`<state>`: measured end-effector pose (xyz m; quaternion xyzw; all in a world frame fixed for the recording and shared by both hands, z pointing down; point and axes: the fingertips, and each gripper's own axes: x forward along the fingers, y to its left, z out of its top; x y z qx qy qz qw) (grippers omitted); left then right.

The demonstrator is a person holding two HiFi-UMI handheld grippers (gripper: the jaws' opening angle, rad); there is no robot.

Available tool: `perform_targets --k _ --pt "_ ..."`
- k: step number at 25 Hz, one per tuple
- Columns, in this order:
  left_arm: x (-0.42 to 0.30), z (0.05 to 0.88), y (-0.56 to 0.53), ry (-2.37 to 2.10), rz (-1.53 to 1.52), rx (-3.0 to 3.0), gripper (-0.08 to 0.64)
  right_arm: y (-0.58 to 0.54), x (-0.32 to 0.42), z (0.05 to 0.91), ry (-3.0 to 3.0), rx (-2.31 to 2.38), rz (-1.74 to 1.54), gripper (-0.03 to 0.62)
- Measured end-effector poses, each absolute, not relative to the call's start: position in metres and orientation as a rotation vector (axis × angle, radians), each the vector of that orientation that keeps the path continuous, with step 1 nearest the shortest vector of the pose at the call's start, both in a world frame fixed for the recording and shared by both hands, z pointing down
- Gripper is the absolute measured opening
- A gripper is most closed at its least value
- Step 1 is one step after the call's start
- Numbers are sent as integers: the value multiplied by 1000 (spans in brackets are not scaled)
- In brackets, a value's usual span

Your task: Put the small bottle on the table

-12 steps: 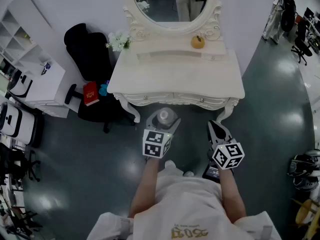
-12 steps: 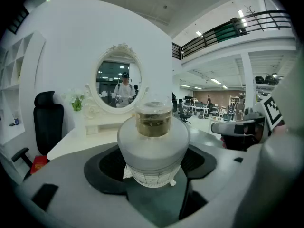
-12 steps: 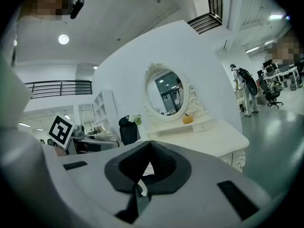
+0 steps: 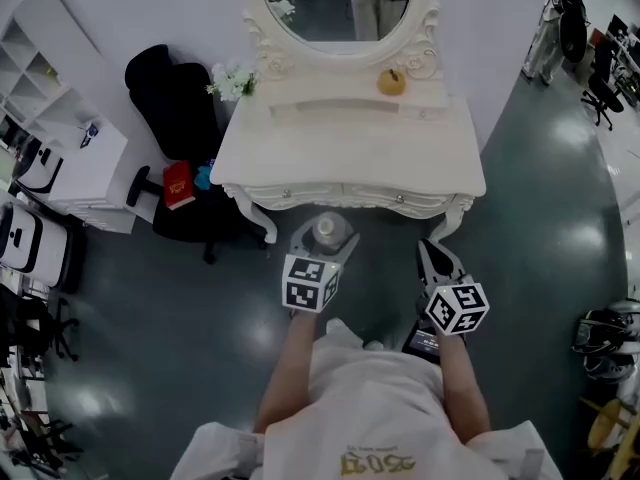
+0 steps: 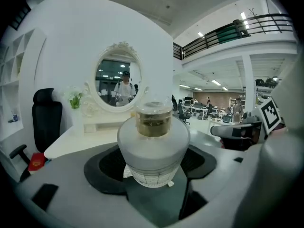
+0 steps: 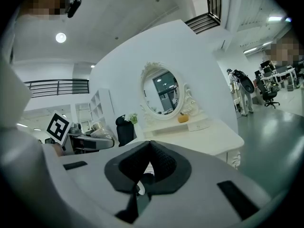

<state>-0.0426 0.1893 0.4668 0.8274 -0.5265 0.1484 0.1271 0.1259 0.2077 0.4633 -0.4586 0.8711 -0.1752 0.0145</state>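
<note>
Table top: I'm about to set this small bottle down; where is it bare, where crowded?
The table is bare across its front and middle, from the front edge back to the raised shelf. Only the back is crowded: flowers at the left rear corner, an orange round thing at the right, below the mirror.

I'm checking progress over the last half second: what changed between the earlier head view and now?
Nothing visibly changed. The left tongs still grip the bottle just short of the table. The right tongs stay shut and empty beside them.
</note>
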Motion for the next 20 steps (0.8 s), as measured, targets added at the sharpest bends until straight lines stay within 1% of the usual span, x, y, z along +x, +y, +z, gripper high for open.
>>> perform_targets --k 11,20 --pt "-60 478 169 -1540 459 2371 347 180 117 481 2704 -1418 -630 12" --pt "-68 495 69 -1513 458 2373 347 80 111 496 2709 -1463 -644 12"
